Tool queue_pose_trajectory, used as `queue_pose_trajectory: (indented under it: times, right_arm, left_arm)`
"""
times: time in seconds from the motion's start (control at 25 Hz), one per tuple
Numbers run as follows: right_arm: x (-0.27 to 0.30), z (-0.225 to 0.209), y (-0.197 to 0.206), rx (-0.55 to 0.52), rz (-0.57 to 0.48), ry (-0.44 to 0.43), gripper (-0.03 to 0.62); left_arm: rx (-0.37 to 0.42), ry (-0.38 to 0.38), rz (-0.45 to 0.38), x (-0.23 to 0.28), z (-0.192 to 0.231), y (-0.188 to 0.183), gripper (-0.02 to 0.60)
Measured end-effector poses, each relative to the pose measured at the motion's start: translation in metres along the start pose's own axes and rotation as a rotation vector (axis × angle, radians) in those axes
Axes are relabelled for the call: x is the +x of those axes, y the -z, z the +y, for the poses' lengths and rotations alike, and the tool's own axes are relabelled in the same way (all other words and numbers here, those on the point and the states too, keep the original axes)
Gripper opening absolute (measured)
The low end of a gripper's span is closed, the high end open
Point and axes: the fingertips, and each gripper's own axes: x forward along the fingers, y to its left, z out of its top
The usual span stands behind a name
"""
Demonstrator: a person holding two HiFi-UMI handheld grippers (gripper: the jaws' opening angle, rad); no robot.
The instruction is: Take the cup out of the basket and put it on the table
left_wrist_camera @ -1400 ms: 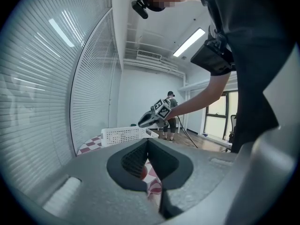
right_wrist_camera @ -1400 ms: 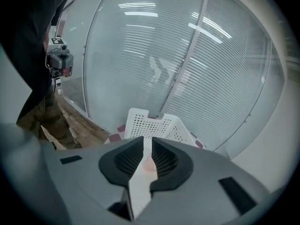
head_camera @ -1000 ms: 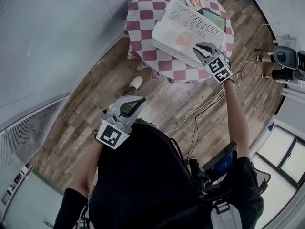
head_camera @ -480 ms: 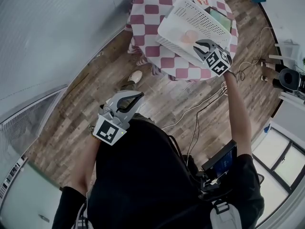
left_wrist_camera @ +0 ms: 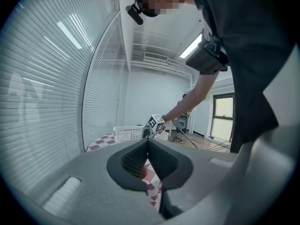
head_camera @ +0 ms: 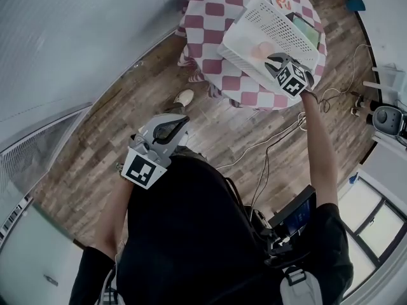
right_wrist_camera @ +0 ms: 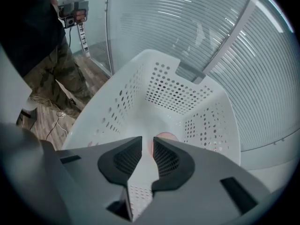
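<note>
A white perforated basket [head_camera: 273, 27] stands on the round table with a red-and-white checked cloth [head_camera: 213, 8]. A pink cup [head_camera: 261, 48] lies on the basket's floor. In the right gripper view the pink cup [right_wrist_camera: 165, 137] shows just beyond the jaws, inside the basket [right_wrist_camera: 173, 93]. My right gripper [head_camera: 278, 63] hangs over the basket's near rim; its jaws [right_wrist_camera: 147, 146] stand a narrow gap apart with nothing between them. My left gripper [head_camera: 170, 129] is held near the body over the floor, and in its own view the left gripper [left_wrist_camera: 147, 143] is shut and empty.
A small plate [head_camera: 283, 2] and a green flat thing [head_camera: 305, 30] lie on the table beyond the basket. Cables [head_camera: 267, 151] trail over the wood floor near the table. A glass wall with blinds [head_camera: 76, 56] runs along the left. In the left gripper view the basket [left_wrist_camera: 127, 132] sits far ahead.
The right gripper has crept forward over the basket's near rim toward the cup. The left gripper has stayed by the body, shut.
</note>
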Motion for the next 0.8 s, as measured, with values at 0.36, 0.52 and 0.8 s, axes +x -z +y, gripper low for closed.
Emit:
queue_pose_trajectory:
  times: [0.36, 0.52, 0.8]
  right_arm:
    - [0.023, 0.000, 0.012, 0.014, 0.067, -0.036, 0.081]
    - [0.029, -0.003, 0.015, 0.015, 0.089, -0.044, 0.081]
    - [0.040, -0.003, 0.013, 0.004, 0.117, -0.065, 0.081]
  left_arm:
    - [-0.014, -0.028, 0.015, -0.003, 0.006, 0.006, 0.006]
    - [-0.014, -0.038, 0.028, -0.007, 0.009, 0.010, 0.006]
    - [-0.015, -0.045, 0.035, -0.010, 0.011, 0.012, 0.006]
